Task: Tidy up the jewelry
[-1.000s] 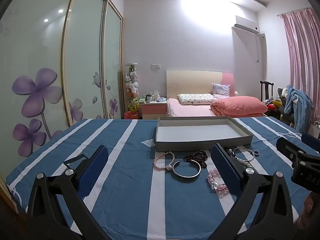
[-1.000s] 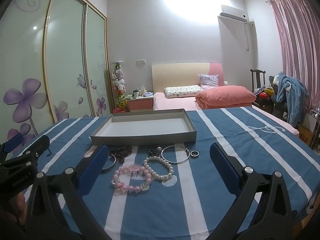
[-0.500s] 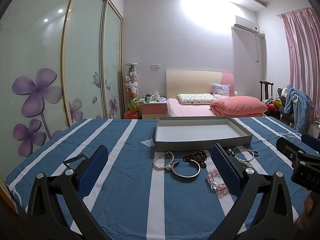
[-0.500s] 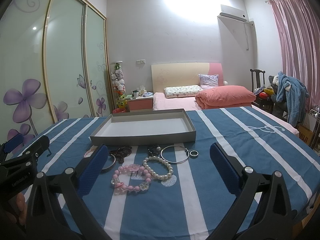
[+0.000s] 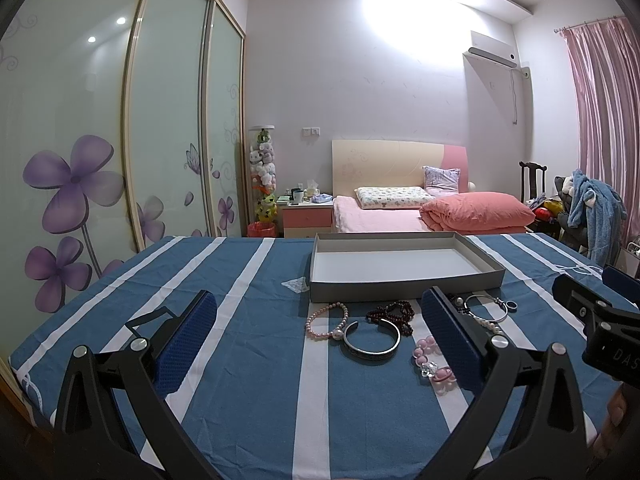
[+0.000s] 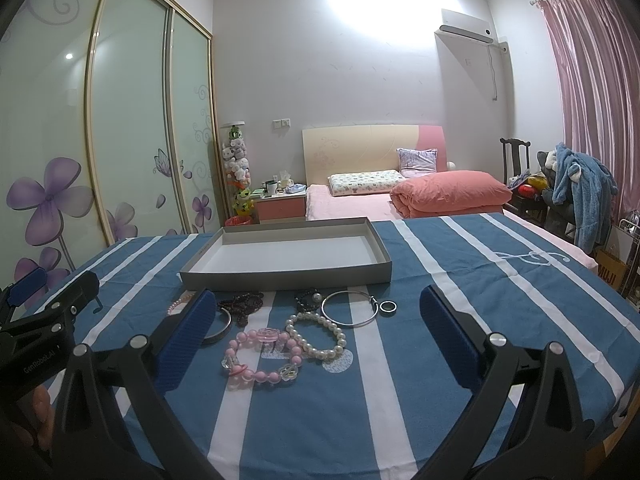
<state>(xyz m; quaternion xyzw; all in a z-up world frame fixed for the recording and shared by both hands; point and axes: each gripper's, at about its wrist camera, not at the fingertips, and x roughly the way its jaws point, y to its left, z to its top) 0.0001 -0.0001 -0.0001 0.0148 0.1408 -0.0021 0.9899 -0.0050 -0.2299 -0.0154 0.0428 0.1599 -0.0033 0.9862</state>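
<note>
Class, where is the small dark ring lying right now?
In the right wrist view, the ring lies on the striped cloth, just right of the thin silver bangle, before the grey tray.

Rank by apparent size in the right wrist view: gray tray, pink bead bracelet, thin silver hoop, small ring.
1. gray tray
2. pink bead bracelet, though it lies nearer the camera
3. thin silver hoop
4. small ring

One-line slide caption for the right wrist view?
Open right gripper hovers over bracelets lying before an empty grey tray on striped cloth.
</note>
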